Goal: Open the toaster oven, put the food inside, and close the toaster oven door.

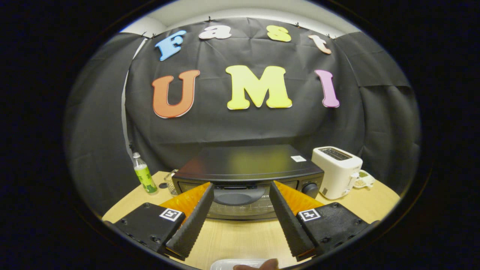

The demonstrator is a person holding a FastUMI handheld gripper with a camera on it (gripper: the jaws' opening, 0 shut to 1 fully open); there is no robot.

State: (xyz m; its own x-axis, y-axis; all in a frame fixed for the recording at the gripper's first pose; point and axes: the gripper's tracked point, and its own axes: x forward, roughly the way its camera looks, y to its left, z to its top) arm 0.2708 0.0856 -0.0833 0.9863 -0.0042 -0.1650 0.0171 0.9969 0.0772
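A black toaster oven (245,168) stands on the wooden table just ahead of my fingers, its glass door (240,204) closed and its handle (240,194) showing between the fingertips. My gripper (242,189) is open, held slightly above and in front of the door, with nothing between its fingers. Below the fingers, close to me, a white tray (234,263) pokes into view with a brownish piece of food (258,266) on it.
A white pop-up toaster (337,170) stands right of the oven, with a small white dish (363,180) behind it. A green-labelled bottle (144,175) stands to the left, and a small clear container (171,182) sits by the oven's left corner. Bare table (240,240) lies beneath the fingers.
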